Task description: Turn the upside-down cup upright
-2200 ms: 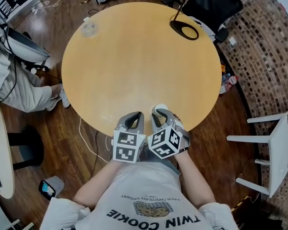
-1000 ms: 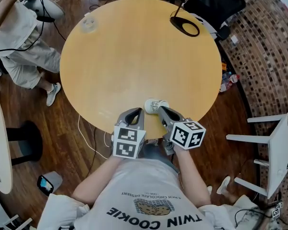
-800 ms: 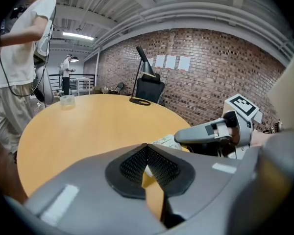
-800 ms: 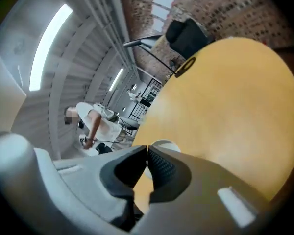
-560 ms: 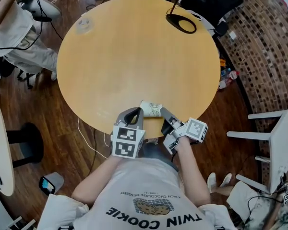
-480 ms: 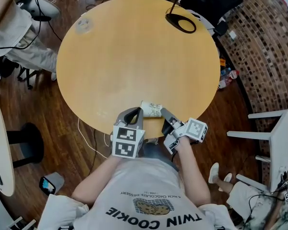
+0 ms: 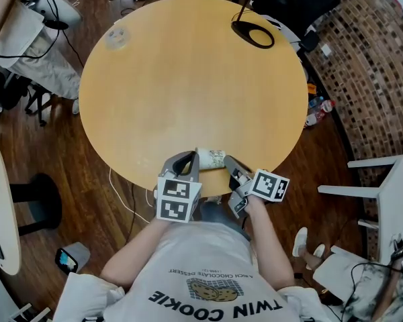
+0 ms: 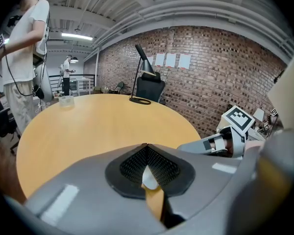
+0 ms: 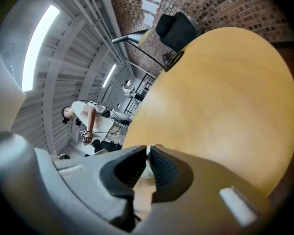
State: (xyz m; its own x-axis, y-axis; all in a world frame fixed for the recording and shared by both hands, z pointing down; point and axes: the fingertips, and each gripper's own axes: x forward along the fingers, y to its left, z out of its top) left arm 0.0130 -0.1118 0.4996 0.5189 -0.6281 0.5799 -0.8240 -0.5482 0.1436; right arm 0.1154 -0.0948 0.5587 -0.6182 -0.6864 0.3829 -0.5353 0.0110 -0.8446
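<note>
- The cup (image 7: 211, 158) lies on its side at the near edge of the round table (image 7: 188, 79), its length running left to right. I cannot tell which end is the mouth.
- It sits directly between the two tools. Its right end meets the tips of the right tool (image 7: 227, 162), and its left end lies just beside the tips of the left tool (image 7: 192, 158).
- The right tool is closed narrow on the cup. Its own view shows the two dark pads almost together with a thin white strip (image 9: 146, 168) pinched between them.
- The head view does not show whether the cup rests on the table or hangs just above it.
- The left tool's tips meet with no gap. A pale sliver (image 8: 149, 179) shows in the slit behind them, and I cannot tell what it is.
- The right tool is rolled over sideways, with the right marker cube (image 7: 270, 185) tipped out to the right. In its view the table stands steeply slanted.
- The left tool sits square, with the left marker cube (image 7: 174, 203) facing up. It points forward and down at the table.
- Both bare forearms, the left (image 7: 144, 248) and the right (image 7: 265, 243), come close in from the body and converge at the near edge.
</note>
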